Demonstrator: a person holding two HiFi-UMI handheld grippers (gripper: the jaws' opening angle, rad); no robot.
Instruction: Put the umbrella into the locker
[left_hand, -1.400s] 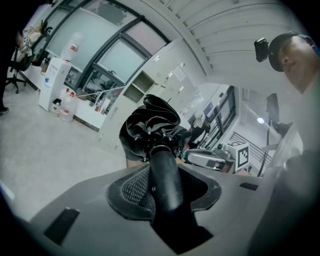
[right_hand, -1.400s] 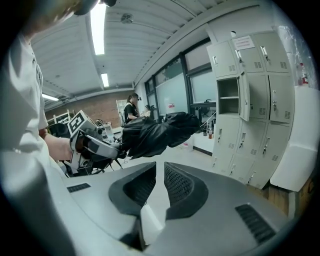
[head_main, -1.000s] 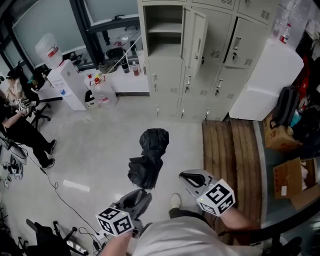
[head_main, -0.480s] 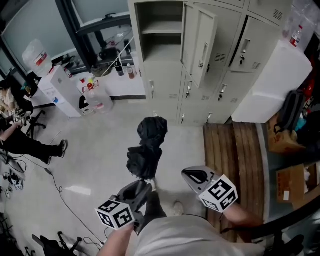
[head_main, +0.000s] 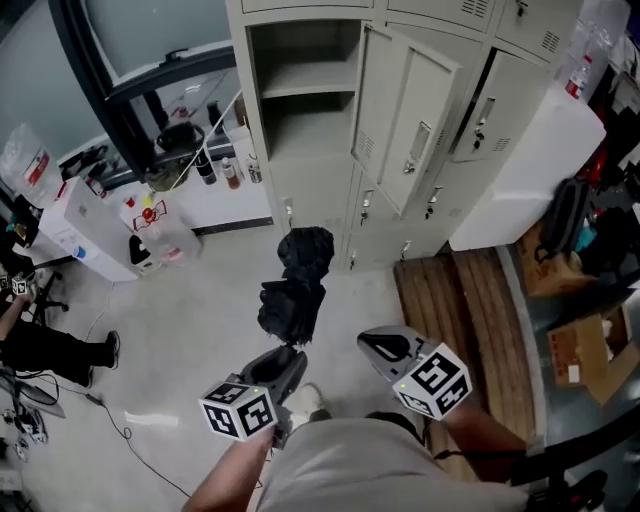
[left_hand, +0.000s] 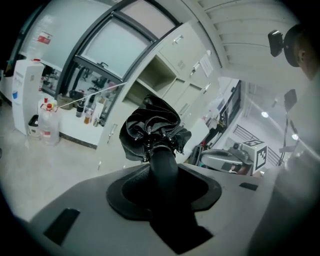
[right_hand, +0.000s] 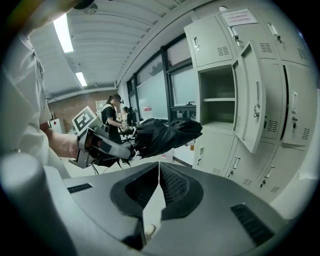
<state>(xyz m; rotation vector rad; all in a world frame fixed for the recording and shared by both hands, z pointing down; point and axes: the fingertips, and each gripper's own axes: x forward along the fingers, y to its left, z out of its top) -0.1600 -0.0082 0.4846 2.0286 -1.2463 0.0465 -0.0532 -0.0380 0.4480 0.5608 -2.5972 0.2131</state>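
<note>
A folded black umbrella sticks up and forward from my left gripper, which is shut on its handle. In the left gripper view the handle runs between the jaws, with the bunched canopy above it. The open locker is ahead, its door swung out to the right and a shelf inside it. My right gripper hangs beside the left with its jaws together and nothing in them. From the right gripper view the umbrella points at the open locker.
A wooden pallet lies on the floor right of the lockers, with a white slab leaning behind it. A water dispenser and a jug stand at the left. A seated person and floor cables are at far left.
Both grippers and the umbrella have moved forward toward the lockers, which now stand closer and larger. The grip on the handle is unchanged.
</note>
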